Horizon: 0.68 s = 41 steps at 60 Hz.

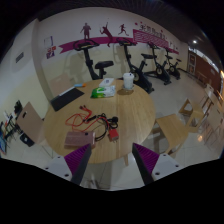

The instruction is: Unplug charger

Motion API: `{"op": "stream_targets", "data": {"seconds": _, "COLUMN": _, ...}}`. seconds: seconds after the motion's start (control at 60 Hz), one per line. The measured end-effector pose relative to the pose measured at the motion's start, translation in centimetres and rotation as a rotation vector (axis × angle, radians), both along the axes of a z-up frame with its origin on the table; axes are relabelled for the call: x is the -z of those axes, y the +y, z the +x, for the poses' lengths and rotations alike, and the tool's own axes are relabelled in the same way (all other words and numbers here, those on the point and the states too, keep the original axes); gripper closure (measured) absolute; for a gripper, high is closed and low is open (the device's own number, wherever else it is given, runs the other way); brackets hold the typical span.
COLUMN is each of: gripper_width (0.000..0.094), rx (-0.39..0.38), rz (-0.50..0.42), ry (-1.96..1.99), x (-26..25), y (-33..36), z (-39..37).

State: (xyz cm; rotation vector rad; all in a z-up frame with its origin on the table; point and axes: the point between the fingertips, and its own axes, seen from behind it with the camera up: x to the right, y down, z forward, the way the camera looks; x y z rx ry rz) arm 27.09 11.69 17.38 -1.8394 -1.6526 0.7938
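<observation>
A: What is shown at this stage?

B: A round wooden desk (pixel 75 118) is seen beyond the tool (pixel 113 165), whose fingers are held apart with nothing between them. The charger (pixel 127 82), apparently the white block, is placed at the desk's far edge, well apart from the fingers.

A: What fault is expected?

B: The red cables (pixel 88 122) could be snagged on approach. A tilted pull could drag the block instead.

Round wooden table (pixel 70 125) center frame; exercise bikes (pixel 140 70) upper right; purple wall mural (pixel 110 40) top; wooden chair (pixel 175 130) right.
</observation>
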Motion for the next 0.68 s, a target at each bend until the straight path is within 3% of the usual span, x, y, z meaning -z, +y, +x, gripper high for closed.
{"op": "stream_targets", "data": {"seconds": 0.167, "gripper_width": 0.0081, "rx": -0.029, "rz": 0.014, "ry": 0.006, "x": -4.5, "y": -1.7, "z": 6.8}}
{"op": "stream_targets", "data": {"seconds": 0.317, "gripper_width": 0.0082, "rx": 0.002, "rz": 0.057, "ry": 0.033, "x": -6.5, "y": -1.9, "z": 8.8}}
{"op": "stream_targets", "data": {"seconds": 0.5, "gripper_width": 0.0084, "rx": 0.037, "rz": 0.057, "ry": 0.054, "x": -6.7, "y": -1.9, "z": 8.6}}
{"op": "stream_targets", "data": {"seconds": 0.683, "gripper_width": 0.0082, "rx": 0.022, "rz": 0.050, "ry": 0.036, "x": -6.0, "y": -2.9, "z": 8.6}}
